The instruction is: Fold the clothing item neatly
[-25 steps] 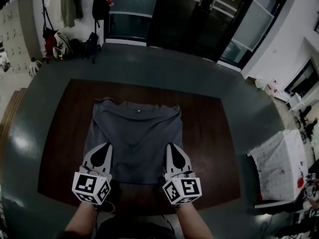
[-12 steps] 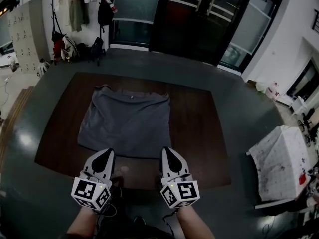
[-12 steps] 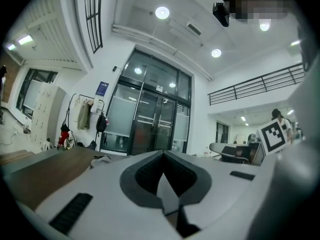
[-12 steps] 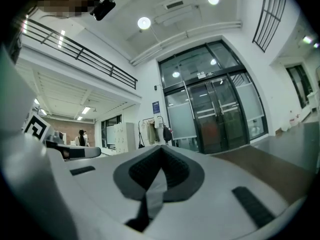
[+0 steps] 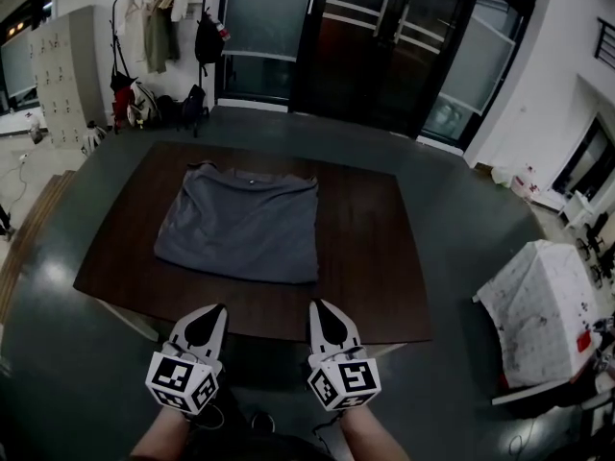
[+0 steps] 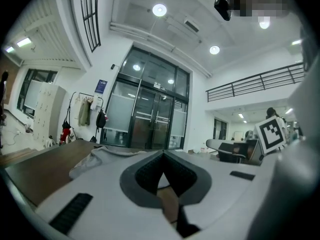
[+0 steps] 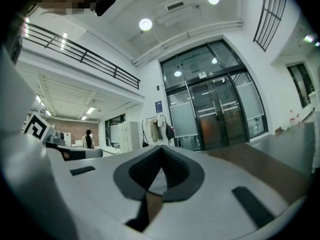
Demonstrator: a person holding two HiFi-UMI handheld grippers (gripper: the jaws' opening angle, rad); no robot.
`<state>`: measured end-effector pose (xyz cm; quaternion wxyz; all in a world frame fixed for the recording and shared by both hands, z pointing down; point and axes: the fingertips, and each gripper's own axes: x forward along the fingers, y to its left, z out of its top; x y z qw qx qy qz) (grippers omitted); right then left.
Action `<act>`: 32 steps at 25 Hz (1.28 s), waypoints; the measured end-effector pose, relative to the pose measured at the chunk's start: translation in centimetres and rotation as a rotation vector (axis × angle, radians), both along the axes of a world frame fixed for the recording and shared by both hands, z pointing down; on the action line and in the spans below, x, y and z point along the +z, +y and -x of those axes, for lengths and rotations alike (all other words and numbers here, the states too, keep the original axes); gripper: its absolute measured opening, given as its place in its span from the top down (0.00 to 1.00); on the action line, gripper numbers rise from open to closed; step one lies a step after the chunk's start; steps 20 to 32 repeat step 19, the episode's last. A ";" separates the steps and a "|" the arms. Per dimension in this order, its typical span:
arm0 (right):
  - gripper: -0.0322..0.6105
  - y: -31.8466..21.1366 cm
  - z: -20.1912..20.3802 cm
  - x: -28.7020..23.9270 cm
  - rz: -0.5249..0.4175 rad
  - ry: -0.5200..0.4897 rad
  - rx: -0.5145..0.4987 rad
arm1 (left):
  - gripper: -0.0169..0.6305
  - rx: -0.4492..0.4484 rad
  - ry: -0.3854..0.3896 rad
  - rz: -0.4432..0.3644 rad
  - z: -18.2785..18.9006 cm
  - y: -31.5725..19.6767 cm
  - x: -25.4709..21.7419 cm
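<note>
**A:** Head view?
**B:** The shirt (image 5: pixel 240 224) lies flat on the table (image 5: pixel 370 257), well apart from the left gripper (image 5: pixel 206 317) and right gripper (image 5: pixel 325 313). The cubes bear square markers, no words. The forearms are cut off below.

**A:** Left gripper view?
**B:** Jaws together, gripping nothing; they partly hide the shirt.

**A:** Right gripper view?
**B:** Jaws together, empty. The blue sign (image 7: pixel 158 106) is unreadable.
</note>
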<state>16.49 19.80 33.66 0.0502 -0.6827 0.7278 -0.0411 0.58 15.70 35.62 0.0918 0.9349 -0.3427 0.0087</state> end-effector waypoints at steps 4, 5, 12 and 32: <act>0.97 1.3 0.1 0.8 0.017 -0.003 0.000 | 0.96 -0.011 -0.022 -0.001 0.8 1.9 0.6; 0.97 1.5 0.3 1.2 0.024 -0.001 0.000 | 0.96 -0.010 -0.030 0.000 0.9 2.2 0.8; 0.97 1.6 1.5 3.6 0.090 0.014 -0.009 | 0.96 -0.005 -0.055 0.026 1.4 2.7 1.9; 0.97 0.9 2.5 3.9 0.099 0.030 -0.023 | 0.96 -0.031 -0.055 0.035 2.8 1.8 2.4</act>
